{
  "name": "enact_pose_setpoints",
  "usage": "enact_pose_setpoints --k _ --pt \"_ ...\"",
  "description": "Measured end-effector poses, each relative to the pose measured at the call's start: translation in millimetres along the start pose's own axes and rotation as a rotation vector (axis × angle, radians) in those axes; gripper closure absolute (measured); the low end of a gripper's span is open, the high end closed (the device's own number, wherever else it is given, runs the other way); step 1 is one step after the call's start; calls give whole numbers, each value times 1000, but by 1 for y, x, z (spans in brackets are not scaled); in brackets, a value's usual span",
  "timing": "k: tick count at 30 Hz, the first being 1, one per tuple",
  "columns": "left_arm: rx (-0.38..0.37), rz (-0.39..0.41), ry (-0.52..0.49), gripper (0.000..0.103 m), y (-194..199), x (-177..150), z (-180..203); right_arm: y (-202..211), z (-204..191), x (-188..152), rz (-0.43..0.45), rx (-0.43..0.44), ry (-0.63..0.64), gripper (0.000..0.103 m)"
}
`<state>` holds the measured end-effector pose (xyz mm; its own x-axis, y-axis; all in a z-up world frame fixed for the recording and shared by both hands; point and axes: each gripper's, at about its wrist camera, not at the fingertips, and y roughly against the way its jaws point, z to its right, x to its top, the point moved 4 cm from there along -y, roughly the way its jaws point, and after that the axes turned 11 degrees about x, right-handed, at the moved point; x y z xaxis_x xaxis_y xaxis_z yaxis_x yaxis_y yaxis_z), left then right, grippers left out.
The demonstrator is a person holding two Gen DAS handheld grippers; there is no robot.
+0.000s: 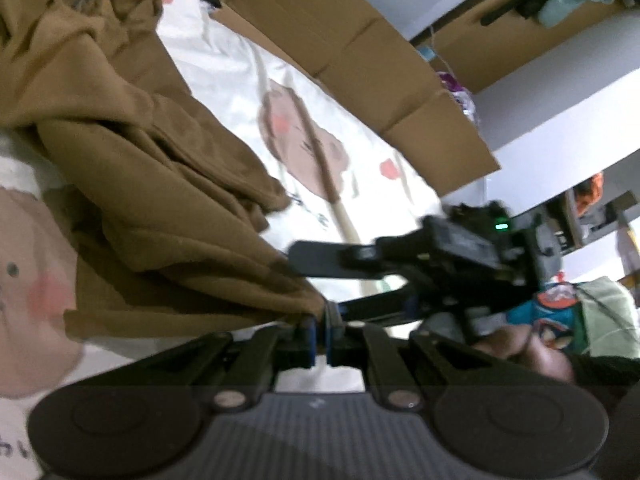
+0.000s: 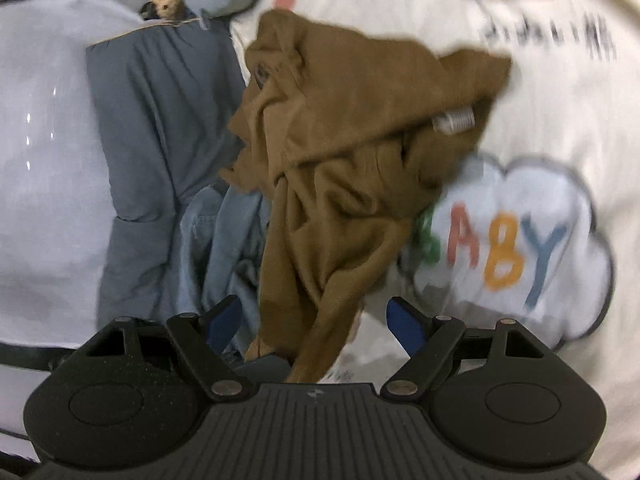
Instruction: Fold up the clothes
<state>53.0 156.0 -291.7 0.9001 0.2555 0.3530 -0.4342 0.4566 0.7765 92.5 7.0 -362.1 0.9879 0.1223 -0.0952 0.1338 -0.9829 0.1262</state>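
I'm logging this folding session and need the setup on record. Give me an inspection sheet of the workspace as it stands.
Surface: cream printed bedsheet with cartoon faces and a cloud reading "BABY".
Job's things: brown garment, crumpled, lying on the sheet; a white label shows on it.
Clutter: grey-blue cloth and light denim piece beside the garment; small stuffed toy at the far edge.
Grippers: left tool shut on a corner of the brown garment; right tool open, with a hanging fold of the garment between its fingers.
Cables: nothing seen.
Surroundings: cardboard boxes beside the bed, shelves with more cardboard boxes behind; blurred.
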Motion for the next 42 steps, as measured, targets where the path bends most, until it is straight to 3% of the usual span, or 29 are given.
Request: enact_pose_setpoints --k 7,12,14,18,21,25,27,33,35,37,40,42 --pt "-56 -29 36 99 1 -8 -3 -1 20 -16 -4 109 -156 46" --pt "-65 -26 109 99 5 -14 -14 10 26 -20 33 172 -202 47" --pt "-69 -32 133 99 6 -17 -17 12 30 -21 41 186 -221 57" --pt "-78 -44 167 99 5 -21 -20 9 33 -21 30 202 -237 72" --pt "-85 -52 162 99 6 -21 -20 9 32 -21 17 207 -229 76" --pt "-49 -90 102 98 7 -22 -21 14 31 -19 8 188 -201 99" --pt "-21 -97 60 96 8 -20 -22 23 30 -17 15 143 -172 102" --pt "107 -43 -35 77 15 6 -36 50 28 -9 35 10 -83 102" --pt "167 -18 -66 57 17 18 -44 60 26 -6 43 -31 -55 102" --pt "259 16 -104 43 18 31 -53 71 23 -4 53 -65 -29 102" --pt "362 56 -163 40 15 51 -64 89 18 0 68 -117 11 102" --pt "411 59 -231 27 10 62 -68 100 16 0 77 -152 26 102"
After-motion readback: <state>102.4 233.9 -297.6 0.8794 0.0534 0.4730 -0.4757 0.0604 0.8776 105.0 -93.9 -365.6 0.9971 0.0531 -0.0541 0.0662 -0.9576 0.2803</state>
